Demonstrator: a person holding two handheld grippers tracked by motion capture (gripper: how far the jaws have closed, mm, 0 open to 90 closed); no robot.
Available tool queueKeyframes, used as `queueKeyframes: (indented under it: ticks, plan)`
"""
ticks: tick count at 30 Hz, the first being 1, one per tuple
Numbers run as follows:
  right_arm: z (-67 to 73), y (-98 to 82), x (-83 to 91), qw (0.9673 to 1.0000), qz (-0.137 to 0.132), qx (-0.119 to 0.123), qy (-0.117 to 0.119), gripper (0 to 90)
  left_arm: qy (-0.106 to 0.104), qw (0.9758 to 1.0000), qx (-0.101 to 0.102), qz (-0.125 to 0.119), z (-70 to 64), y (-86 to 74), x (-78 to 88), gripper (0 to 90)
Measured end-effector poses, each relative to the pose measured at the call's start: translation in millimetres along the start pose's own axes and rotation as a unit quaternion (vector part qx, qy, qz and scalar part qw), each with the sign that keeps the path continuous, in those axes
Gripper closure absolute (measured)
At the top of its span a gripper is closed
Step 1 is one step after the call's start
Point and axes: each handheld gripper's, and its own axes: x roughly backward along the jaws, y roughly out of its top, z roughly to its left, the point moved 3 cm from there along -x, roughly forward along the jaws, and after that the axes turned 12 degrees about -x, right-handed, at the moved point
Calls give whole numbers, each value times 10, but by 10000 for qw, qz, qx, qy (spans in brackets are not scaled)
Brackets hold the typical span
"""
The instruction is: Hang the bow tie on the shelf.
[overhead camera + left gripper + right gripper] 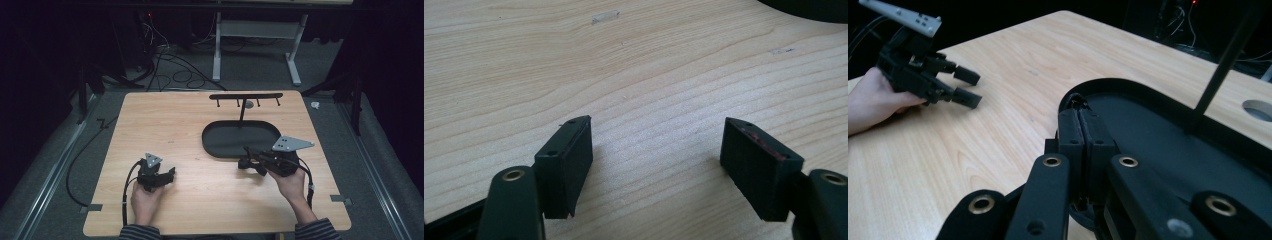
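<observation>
My left gripper (656, 165) rests released over bare table (200, 195), nothing between its jaws. My right gripper (1080, 131) is clenched; anything pinched there is hidden. It hovers at the one black tray's (220, 131) rim, whose stand (245, 96) has four pegs.

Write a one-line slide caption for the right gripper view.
Right gripper, jaws shut and empty, poised at the rim of the black oval tray; left gripper open across the wooden table.

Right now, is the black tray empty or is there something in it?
Empty, as far as it shows. The tray has a bare dark floor in the high view; the right gripper, jaws shut, hides part of it.
</observation>
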Motion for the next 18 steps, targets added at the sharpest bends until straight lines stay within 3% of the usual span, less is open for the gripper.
queueKeyframes:
  ticks: [18]
  plan:
    - [-275, 289, 15, 9994, -151, -191, -248, 900, 7, 10000, -1, 0, -2, 0, -1, 296]
